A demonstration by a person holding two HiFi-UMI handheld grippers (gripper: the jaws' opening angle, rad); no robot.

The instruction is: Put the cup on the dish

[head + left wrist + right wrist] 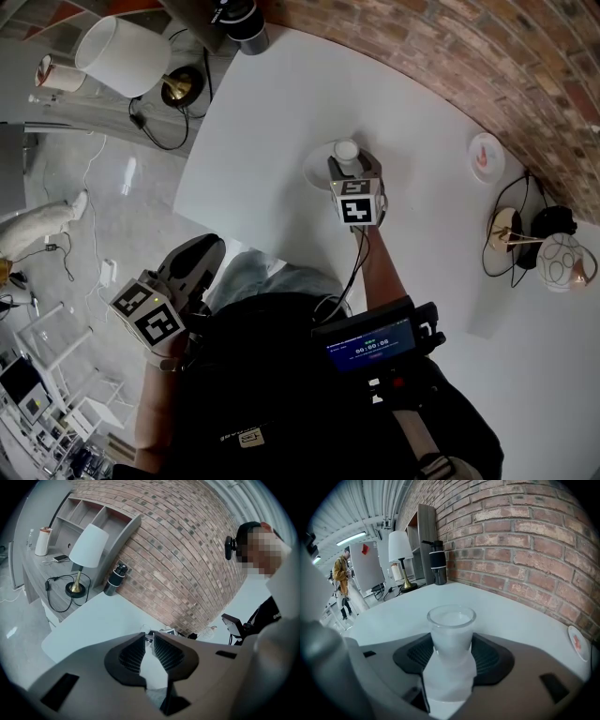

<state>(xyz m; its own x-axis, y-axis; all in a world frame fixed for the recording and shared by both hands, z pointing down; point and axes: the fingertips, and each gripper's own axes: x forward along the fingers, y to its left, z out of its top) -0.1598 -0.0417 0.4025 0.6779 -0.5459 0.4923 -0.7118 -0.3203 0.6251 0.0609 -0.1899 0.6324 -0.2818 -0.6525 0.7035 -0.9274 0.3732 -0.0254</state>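
The cup (451, 630) is a small tumbler of frosted, translucent white with a thick rounded rim, open mouth up and standing upright. The right gripper (452, 652) clamps it low on its sides, one jaw pressed against each flank. In the head view the cup sits over the dish (317, 170), a plain pale round plate lying flat on the white table (262, 131), partly hidden; whether the cup's base touches it cannot be told.

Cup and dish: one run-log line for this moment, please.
right gripper: shut on cup | cup: over white dish, contact not visible | left gripper: nearly shut, empty
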